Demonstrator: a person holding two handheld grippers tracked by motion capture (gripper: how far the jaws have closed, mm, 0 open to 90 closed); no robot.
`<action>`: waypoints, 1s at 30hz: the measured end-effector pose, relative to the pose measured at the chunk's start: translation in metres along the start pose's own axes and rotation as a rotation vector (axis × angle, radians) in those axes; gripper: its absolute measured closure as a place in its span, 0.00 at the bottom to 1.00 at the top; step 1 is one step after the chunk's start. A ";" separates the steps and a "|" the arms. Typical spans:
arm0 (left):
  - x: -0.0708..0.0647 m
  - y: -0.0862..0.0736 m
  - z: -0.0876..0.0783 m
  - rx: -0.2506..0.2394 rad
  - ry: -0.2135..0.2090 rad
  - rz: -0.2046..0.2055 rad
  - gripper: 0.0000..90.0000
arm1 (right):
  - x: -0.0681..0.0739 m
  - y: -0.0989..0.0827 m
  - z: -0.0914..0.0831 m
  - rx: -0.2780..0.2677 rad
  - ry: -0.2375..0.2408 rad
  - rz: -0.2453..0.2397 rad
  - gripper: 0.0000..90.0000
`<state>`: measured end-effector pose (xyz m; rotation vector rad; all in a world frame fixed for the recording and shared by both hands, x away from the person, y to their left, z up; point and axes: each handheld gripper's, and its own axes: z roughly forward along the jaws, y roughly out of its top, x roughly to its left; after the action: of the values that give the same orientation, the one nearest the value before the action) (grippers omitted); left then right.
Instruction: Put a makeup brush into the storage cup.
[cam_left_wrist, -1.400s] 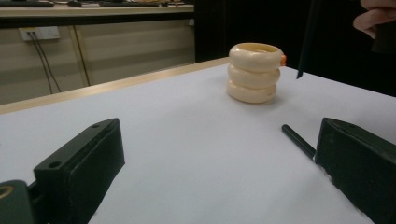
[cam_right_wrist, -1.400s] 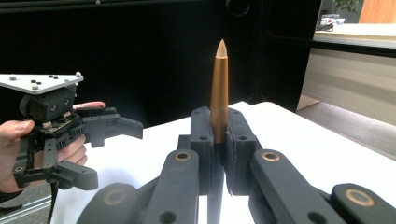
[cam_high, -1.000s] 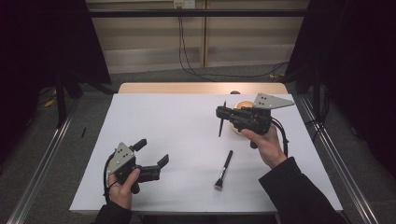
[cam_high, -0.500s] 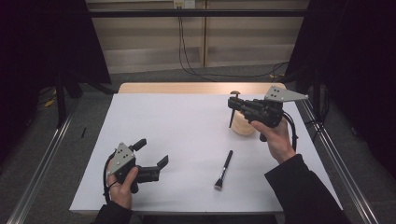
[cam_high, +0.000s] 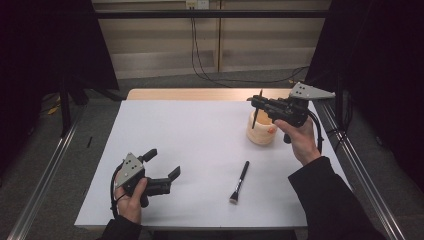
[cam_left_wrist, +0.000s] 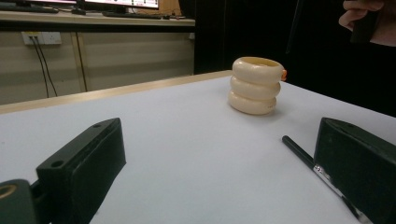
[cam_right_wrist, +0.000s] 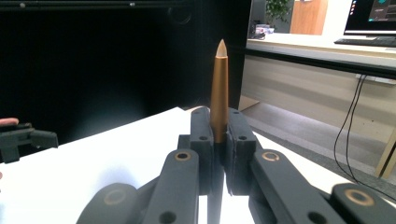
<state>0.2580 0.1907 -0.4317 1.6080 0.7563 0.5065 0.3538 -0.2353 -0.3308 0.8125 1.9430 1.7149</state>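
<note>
1. My right gripper (cam_high: 258, 101) has its jaws pressed together on a slim brush (cam_right_wrist: 218, 88). In the right gripper view the bronze, tapered handle stands up from between the pads; in the high view its dark lower part hangs down over the mouth of the cream ribbed holder (cam_high: 261, 131).

2. I judge this brush to be light and stiff: a thin rod that will not bend in the grip. Its smooth handle looks slippery, so it could pivot or slide if I loosen the jaws at all.

3. The pinch sits partway along the shaft, well clear of the bristle end. That seems the right place, since the soft tip would crush or splay under the pads.

4. My left gripper (cam_high: 161, 171) rests low on the near left of the white table (cam_high: 190, 140), jaws spread wide and holding nothing.

5. A second brush (cam_high: 239, 181) lies flat on the table, near the front and right of centre, well apart from the holder. In the left gripper view its black handle runs just beside one jaw.

6. That one should handle much the same; lying flat, it offers little height, so I would take it across the handle, away from the pale bristles.

7. The holder looks light enough to tip if a brush knocks its rim.
</note>
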 end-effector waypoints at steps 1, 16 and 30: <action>0.000 0.000 0.000 0.000 0.004 0.003 0.02 | -0.001 0.002 0.000 -0.007 -0.005 -0.002 0.93; -0.001 0.000 0.000 0.019 -0.015 0.023 0.02 | -0.029 0.009 -0.003 -0.032 -0.116 0.022 0.93; -0.004 0.001 0.001 0.009 -0.035 0.029 0.02 | -0.049 0.012 0.000 -0.023 -0.187 0.014 0.93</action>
<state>0.2561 0.1868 -0.4309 1.6340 0.7105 0.4949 0.3923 -0.2671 -0.3226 0.9442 1.7944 1.6034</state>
